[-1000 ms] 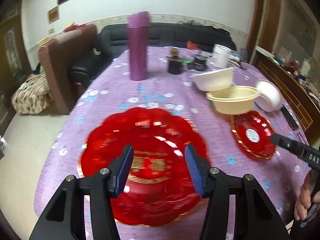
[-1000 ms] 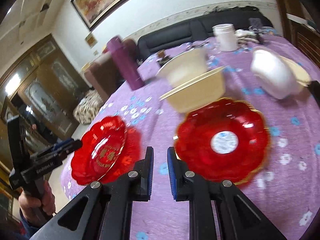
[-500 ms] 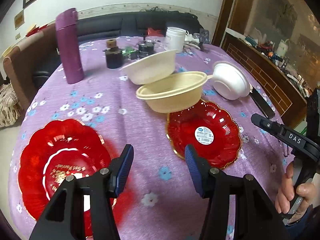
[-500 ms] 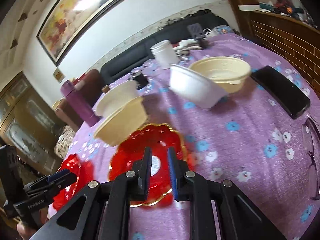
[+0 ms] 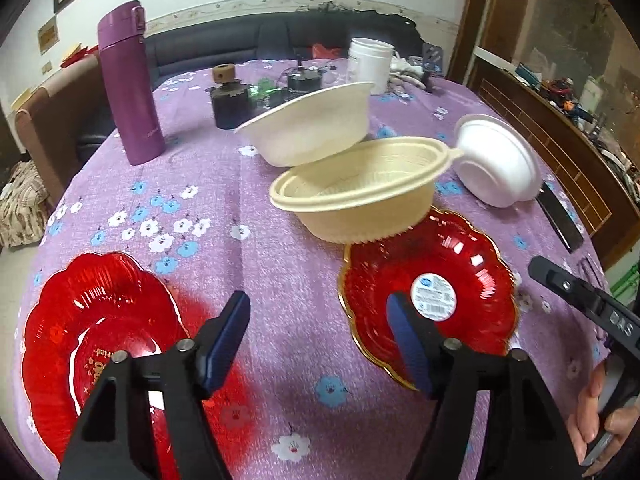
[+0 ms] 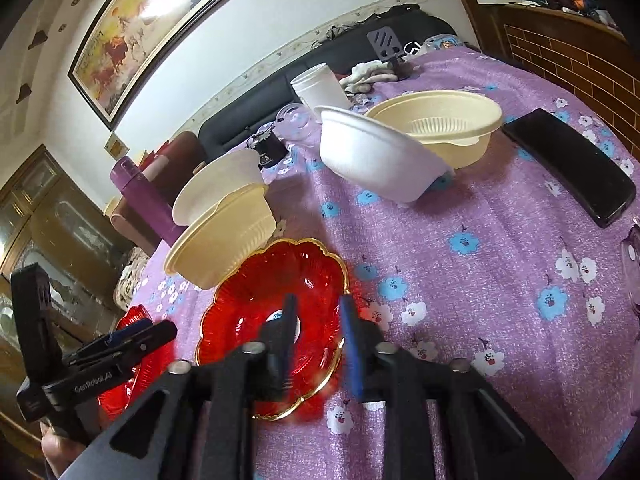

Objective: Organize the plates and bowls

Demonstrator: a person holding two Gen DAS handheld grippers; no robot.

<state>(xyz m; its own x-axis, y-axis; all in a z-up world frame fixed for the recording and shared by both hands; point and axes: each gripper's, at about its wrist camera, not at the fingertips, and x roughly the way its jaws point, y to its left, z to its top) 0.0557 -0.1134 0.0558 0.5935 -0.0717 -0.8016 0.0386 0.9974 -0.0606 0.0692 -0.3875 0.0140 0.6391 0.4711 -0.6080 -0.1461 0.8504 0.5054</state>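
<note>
From where I sit, almost nothing is sorted yet. My left gripper (image 5: 316,336) hangs over bare purple tablecloth (image 5: 224,184) between the two red plates, its jaws opening with nothing between them. The large red plate (image 5: 100,320) lies to its left near the table edge; the small red plate (image 5: 432,296), gold-rimmed with a round sticker in its middle, lies to its right. My right gripper (image 6: 318,340) sits low over that small plate's near rim, jaws opening too, and I judge the rim is about between them but not pinched. A cream bowl (image 5: 360,196) rests tilted on the small plate's far edge, with a white bowl (image 5: 316,124) leaning against it behind. Farther right a white foam bowl (image 6: 376,160) lies tipped against a second cream bowl (image 6: 440,124). So plates are apart and bowls are scattered in two loose pairs; I judge stacking plates together and nesting bowls all remains.
</note>
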